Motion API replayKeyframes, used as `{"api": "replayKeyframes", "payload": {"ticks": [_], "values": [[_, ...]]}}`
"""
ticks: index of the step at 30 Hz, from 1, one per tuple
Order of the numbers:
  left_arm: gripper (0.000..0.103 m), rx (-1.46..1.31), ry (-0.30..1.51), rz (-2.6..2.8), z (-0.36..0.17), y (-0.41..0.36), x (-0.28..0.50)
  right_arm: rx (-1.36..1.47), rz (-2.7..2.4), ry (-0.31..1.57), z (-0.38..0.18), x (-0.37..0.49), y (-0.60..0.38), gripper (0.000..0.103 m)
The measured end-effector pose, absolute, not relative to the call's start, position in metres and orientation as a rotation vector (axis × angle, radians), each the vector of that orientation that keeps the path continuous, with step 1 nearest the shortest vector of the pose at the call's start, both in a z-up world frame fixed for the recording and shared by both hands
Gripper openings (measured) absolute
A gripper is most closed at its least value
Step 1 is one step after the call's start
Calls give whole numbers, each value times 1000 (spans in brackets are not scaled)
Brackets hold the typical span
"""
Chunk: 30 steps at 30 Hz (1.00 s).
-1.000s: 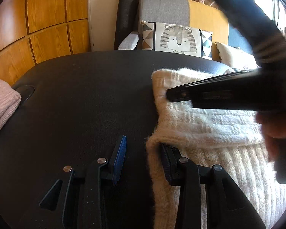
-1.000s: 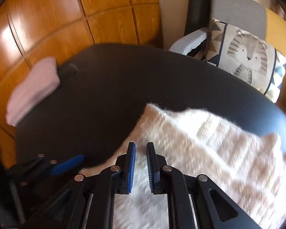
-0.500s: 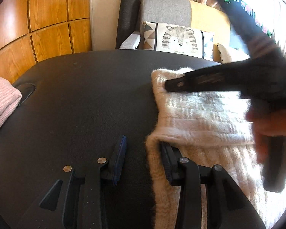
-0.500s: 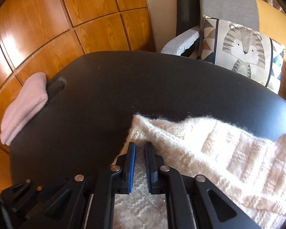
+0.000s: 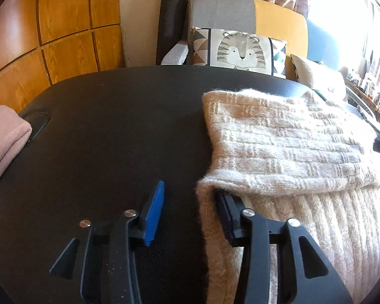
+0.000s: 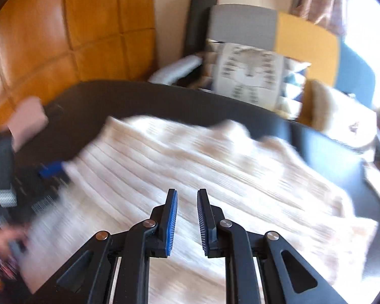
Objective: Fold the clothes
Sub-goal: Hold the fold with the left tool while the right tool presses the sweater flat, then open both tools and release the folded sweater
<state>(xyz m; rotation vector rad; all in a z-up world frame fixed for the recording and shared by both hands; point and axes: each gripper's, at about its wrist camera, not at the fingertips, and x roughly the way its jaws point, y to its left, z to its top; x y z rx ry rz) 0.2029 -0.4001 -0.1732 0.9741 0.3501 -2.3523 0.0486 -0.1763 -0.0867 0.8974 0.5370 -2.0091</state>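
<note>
Lying across the right half of the dark, leather-like padded desk [image 5: 109, 136], the fluffy cream knitted sweater [image 5: 286, 147] is the landmark here. Its upper layer is folded over, showing a beige-flecked grid pattern, and the folded edge runs crosswise above a ribbed lower layer nearer the camera.

The left gripper [image 5: 190, 210] sits at the sweater's left edge with its fingers spread wide. The blue-padded finger [image 5: 153, 215] rests on bare desk just left of the sweater; the other finger is tucked under the folded flap, its tip hidden by the knit. A strip of the sweater's edge lies between the two fingers, but they are not clamped on it.

In the blurred right wrist view, the right gripper [image 6: 187, 217] hangs above the ribbed middle of the sweater [image 6: 215, 167], its fingers parted with a clear gap and nothing held between them. At the sweater's left edge in that view the left gripper [image 6: 50, 169] shows as a blue and black smear, with a hand [image 6: 10, 235] at the lower left of the frame.

Well to the left of the sweater, at the desk's edge, lies a folded pale pink knitted cloth [image 5: 2, 136]. Beyond the sweater, past the far edge of the desk, a cushion printed with a tiger face [image 5: 238, 48] leans against a grey and yellow sofa [image 5: 250, 17]. Orange wooden wall panels [image 5: 63, 33] stand beyond the desk to the sweater's left.
</note>
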Motion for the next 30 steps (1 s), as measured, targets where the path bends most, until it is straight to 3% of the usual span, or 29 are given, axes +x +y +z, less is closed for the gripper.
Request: {"api": "replayKeyframes", "payload": {"ticks": [3,8,17,23,30], "values": [[57,975,408,-2367,-172,-407,206,962,-2083,532,-98,28,-148,14],[58,918,595,-2385,-160,-422,230,1042,-2121,256,-126,-7,-113,12],[58,782,445,-2416,-111,-397,215,991,-2186,185,-129,-5,-116,13],[58,1093,220,-2462,-151,-364,145,995,-2181,165,-130,-5,-114,13],[61,1097,320,-2465,-163,-378,149,1034,-2167,75,-121,-12,-93,16]]}}
